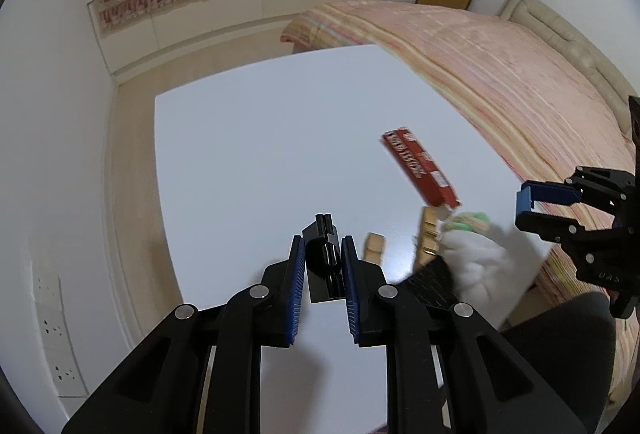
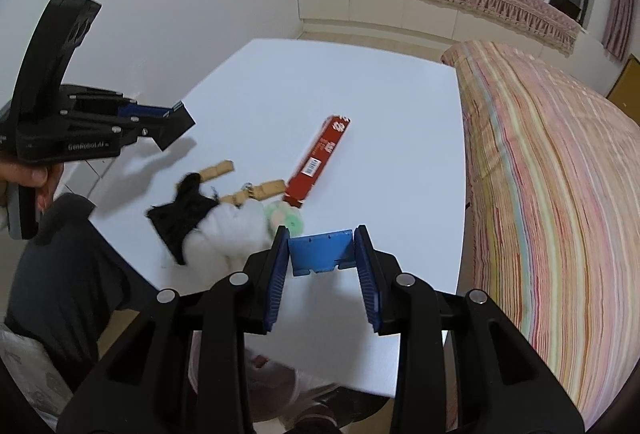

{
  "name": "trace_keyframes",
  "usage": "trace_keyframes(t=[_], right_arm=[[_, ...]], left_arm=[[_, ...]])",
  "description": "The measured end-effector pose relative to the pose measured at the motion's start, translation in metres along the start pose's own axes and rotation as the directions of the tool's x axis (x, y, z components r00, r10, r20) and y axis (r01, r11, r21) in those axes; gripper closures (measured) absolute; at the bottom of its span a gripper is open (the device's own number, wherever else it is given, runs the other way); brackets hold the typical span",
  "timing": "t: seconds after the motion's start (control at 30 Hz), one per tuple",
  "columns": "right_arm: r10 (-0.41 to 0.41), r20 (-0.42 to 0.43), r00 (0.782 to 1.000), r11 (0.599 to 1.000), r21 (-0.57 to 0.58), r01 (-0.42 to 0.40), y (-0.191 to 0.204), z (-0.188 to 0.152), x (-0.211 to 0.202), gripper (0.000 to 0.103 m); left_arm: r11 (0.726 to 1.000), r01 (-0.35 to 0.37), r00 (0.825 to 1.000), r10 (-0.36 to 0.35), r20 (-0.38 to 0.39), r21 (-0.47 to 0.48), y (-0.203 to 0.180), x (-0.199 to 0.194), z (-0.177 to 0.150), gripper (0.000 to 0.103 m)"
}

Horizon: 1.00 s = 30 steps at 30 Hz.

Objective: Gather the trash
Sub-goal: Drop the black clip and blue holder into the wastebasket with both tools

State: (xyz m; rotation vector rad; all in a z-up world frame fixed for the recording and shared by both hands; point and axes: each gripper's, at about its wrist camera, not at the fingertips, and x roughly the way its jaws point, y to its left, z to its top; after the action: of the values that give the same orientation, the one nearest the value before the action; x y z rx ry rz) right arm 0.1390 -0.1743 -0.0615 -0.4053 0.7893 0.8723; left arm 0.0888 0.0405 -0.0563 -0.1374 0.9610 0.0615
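Red carton (image 2: pixel 318 161) lying flat, long axis diagonal, left gripper (image 1: pixel 323 266) clamping black clip (image 1: pixel 322 260), right gripper (image 2: pixel 322 254) clamping blue bracket (image 2: pixel 322 252)

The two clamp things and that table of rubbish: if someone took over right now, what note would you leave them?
Left gripper: shut on a small black plastic clip, held above the white table.
Right gripper: shut on a small blue plastic bracket, near the table's front edge.
On the table: long red cardboard box, tan wooden pieces, black crumpled cloth, white fluffy wad, green-and-white wrapper.
Done: two pieces picked up.
Left: drop both, then collect the rest. A white bag shows below the front edge, possibly the bin.
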Motion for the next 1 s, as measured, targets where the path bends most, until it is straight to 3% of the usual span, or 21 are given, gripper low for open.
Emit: trace_keyframes(t=[0.53,1.0], right_arm=[[0.008,0.076,0.997,0.998,0.057,-0.012,0.060,-0.041,-0.085,0.070],[0.038,0.033,0.999,0.996,0.074,-0.041,0.094,-0.087,-0.094,0.070]], left_arm=[[0.985,0.123,0.991,-0.127,0.029,0.118,-0.041,-0.070,-0.049,0.085],[0.962,0.202,0.979,-0.200,-0.033,0.184,-0.079,-0.084,-0.106,0.085]])
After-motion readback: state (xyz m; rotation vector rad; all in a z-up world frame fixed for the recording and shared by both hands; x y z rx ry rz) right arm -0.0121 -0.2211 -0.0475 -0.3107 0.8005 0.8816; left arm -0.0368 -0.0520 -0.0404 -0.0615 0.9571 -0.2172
